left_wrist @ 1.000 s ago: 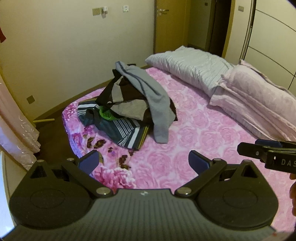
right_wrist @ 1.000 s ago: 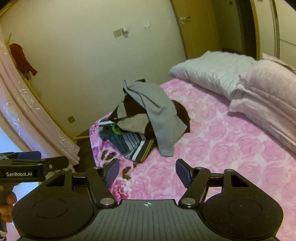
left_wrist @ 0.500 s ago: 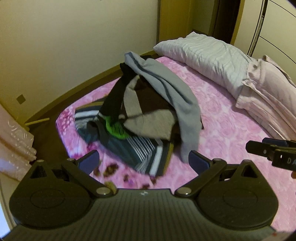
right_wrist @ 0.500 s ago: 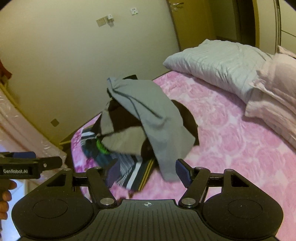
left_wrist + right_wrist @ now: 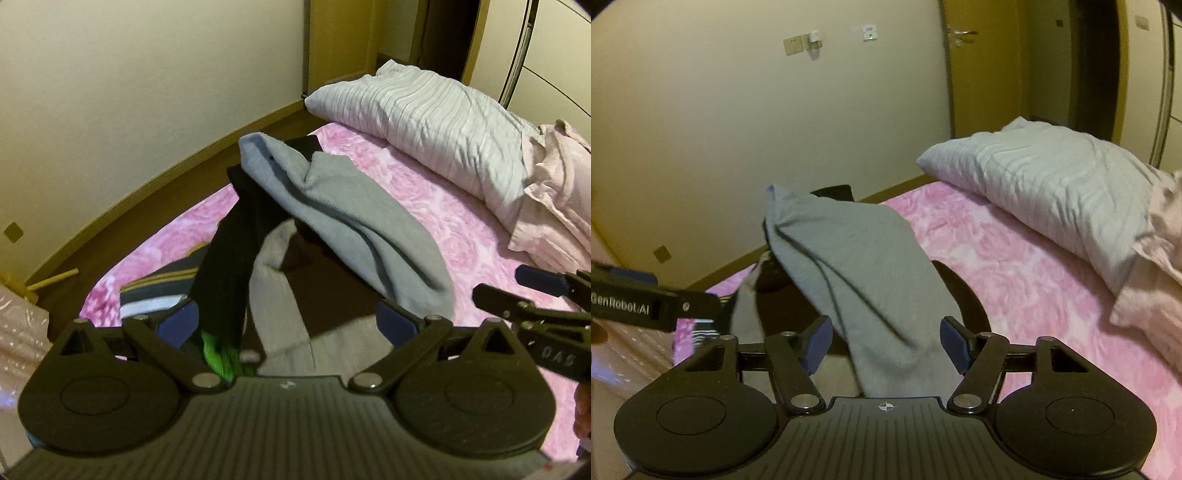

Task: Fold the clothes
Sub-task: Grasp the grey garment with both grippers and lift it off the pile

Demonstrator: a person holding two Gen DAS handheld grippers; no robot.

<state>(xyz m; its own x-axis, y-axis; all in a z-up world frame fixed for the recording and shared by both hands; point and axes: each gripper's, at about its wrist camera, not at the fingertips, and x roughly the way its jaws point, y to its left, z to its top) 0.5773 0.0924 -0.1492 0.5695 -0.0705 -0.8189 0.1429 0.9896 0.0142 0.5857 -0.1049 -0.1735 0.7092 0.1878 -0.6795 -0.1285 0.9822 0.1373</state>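
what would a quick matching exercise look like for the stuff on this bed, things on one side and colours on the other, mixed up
Things:
1. garment on top of the pile
2. bedspread
3. pillow nearest the door
4. small bunched fabric low in the pile

Colours:
A. bright green
B. pale ribbed grey-white
C. grey
D. pink with a rose pattern

Pairs: 1-C, 2-D, 3-B, 4-A

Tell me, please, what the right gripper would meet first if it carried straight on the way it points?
Most likely the grey garment atop the clothes pile; its lower end already hangs between the closing jaws of the right gripper, untouched.
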